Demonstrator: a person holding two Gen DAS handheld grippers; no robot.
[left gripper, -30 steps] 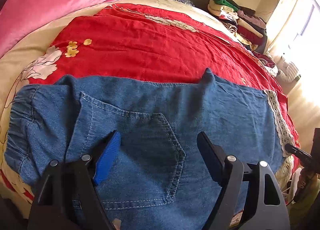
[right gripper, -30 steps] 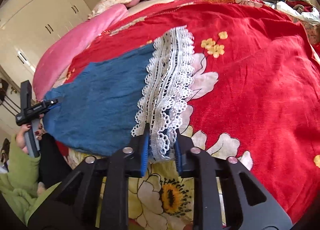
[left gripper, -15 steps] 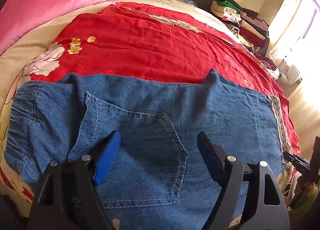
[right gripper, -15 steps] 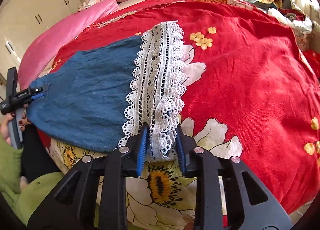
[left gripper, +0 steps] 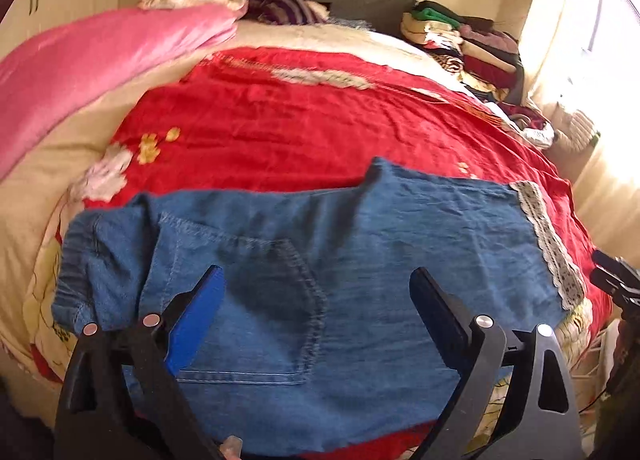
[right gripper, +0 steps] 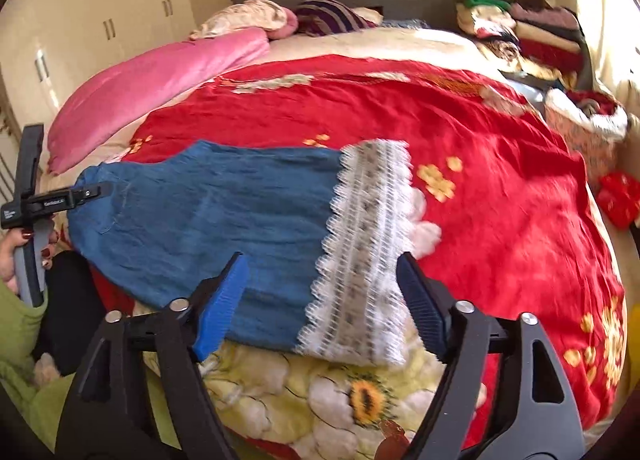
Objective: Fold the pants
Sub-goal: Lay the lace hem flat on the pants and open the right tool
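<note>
Denim pants (left gripper: 360,260) are lying flat on the bed (left gripper: 320,120); both grippers' fingers, left (left gripper: 316,312) and right (right gripper: 320,300), have just been spreading, pinching nothing.

1. A big red blanket (left gripper: 320,128) with flowers lies past the fingers.
2. A pink pillow (left gripper: 92,60) sits far off to their left.
3. A pile of folded clothes (left gripper: 464,40) is far ahead on the right.
4. White cupboards (right gripper: 92,20) stand far left.

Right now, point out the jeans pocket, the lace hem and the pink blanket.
jeans pocket (left gripper: 256,308): left wrist view, middle of the stitched patch.
lace hem (right gripper: 364,252): right wrist view, centre of the white band.
pink blanket (left gripper: 100,60): left wrist view, mid-fold.
</note>
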